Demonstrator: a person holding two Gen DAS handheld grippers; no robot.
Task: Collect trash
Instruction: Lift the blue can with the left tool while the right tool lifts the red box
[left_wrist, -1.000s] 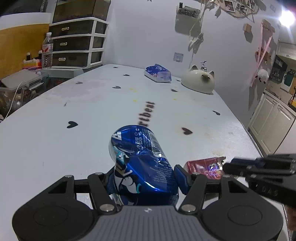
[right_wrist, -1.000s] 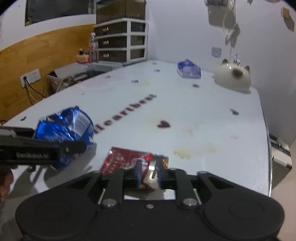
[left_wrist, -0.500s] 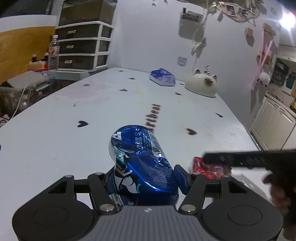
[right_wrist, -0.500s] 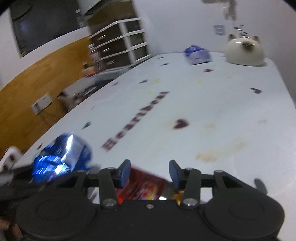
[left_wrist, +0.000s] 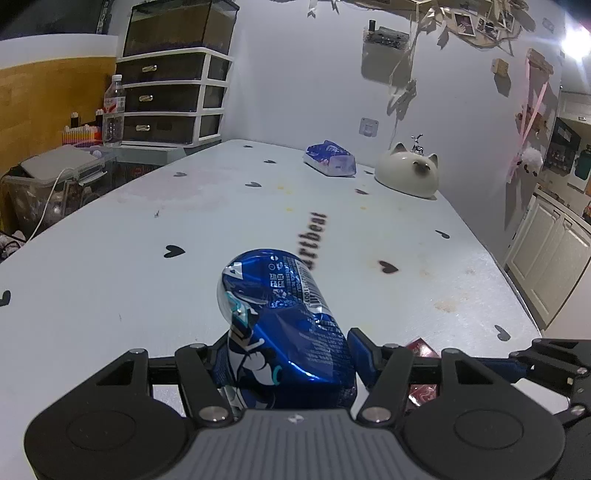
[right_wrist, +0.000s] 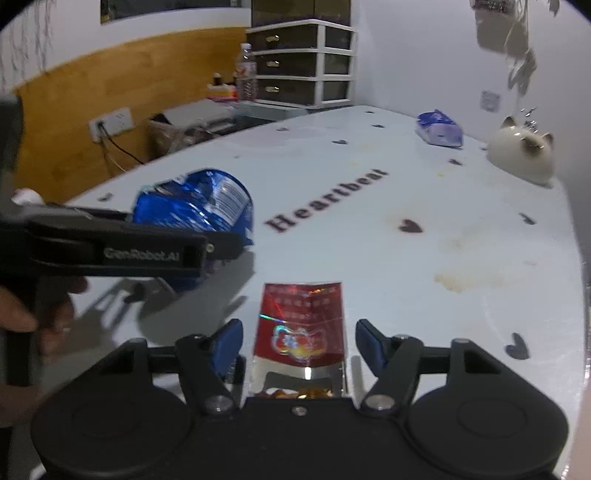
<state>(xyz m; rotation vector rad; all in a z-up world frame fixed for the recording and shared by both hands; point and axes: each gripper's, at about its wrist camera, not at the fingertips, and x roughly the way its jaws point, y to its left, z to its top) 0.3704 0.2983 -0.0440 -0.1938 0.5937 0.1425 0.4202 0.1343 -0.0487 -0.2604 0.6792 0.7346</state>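
near table edge (right_wrist: 576, 258): red wrapper (right_wrist: 301, 325), open fingers (right_wrist: 365, 343)

There's a crushed blue can (left_wrist: 284, 325), dented and shiny with white small print and a barcode, sitting low centre in the left wrist view, long axis pointing away from the camera, lifted off the table. The red foil wrapper (right_wrist: 301, 325) lies flat on the white tabletop, bottom centre of the right wrist view, torn open at its near end.
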